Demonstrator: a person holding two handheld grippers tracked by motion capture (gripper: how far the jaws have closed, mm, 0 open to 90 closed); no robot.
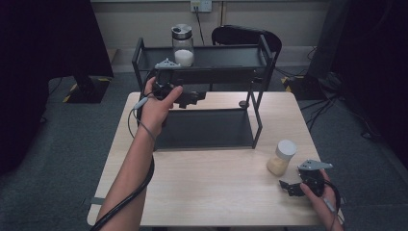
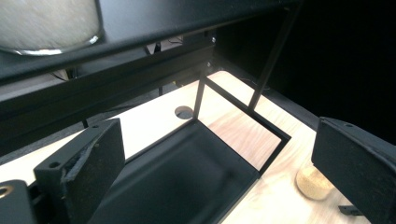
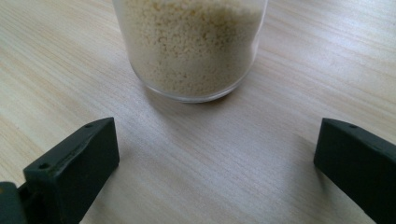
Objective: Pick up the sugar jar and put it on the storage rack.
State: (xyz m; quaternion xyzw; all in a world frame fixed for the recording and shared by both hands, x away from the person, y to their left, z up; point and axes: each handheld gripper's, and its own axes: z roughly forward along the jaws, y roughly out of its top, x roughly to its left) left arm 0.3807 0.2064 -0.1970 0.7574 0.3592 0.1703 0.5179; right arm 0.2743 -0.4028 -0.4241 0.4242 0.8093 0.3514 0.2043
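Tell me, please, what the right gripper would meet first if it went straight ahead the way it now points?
Most likely the jar of yellowish grains. In the right gripper view it stands on the table directly ahead of the right gripper, whose jaws are spread wide with bare wood between. The jar looks centred, so it should enter the gap.

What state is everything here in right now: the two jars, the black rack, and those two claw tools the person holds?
Jar of white grains: upright on the rack's top shelf, lid on.
Jar of yellow grains: upright on the table, white lid on, not gripped.
Black rack: standing, lower shelf bare.
Left gripper: open, holding nothing, over the lower shelf.
Right gripper: open, jar just ahead of its fingers.
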